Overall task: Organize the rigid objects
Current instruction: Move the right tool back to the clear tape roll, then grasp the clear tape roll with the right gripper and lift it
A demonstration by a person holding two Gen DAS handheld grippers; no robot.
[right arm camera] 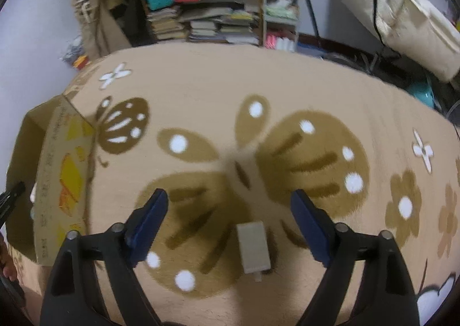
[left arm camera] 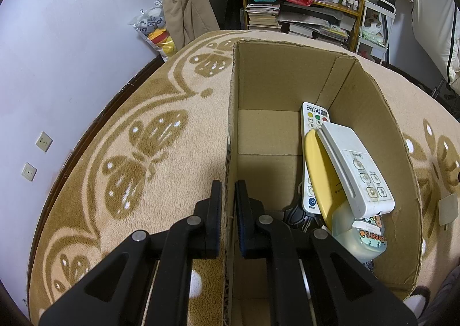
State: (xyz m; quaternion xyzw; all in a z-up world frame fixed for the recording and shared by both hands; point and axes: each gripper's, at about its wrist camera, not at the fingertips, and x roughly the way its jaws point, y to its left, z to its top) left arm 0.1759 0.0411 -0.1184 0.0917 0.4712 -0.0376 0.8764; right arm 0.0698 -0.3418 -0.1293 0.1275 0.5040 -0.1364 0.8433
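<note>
The small beige block (right arm camera: 254, 248) is lying flat on the butterfly rug (right arm camera: 218, 90), low in the centre of the right wrist view, with a short stub poking out of its near end. It looks like a plug-in adapter or similar: you are probably dealing with something light, hard-shelled and smooth, stiff enough that it will not give under pressure but slick enough to squirt out of a corner grip. Its two long flat sides look like the best faces to take, near the middle of its length, well away from the stub.

Your right gripper (right arm camera: 230, 208) is hovering over it with the blue pads (right arm camera: 304, 222) spread wide, one at each side of the block and touching neither it nor the rug.

To the left of that frame the cardboard box (right arm camera: 67, 165) is showing its printed outer wall. In the left wrist view your left gripper (left arm camera: 228, 196) is pinching the box's near wall (left arm camera: 230, 130) between its narrowly parted fingers, steadying it. Inside, toward the lower right of that frame, things are already piling up: a long white remote (left arm camera: 310, 124), a yellow oval piece (left arm camera: 319, 173) leaning on it, a second white remote (left arm camera: 356, 168) on top, and a clear bottle (left arm camera: 356, 237) beneath. The box's left half is bare cardboard, so I judge there is room for the block.
</note>
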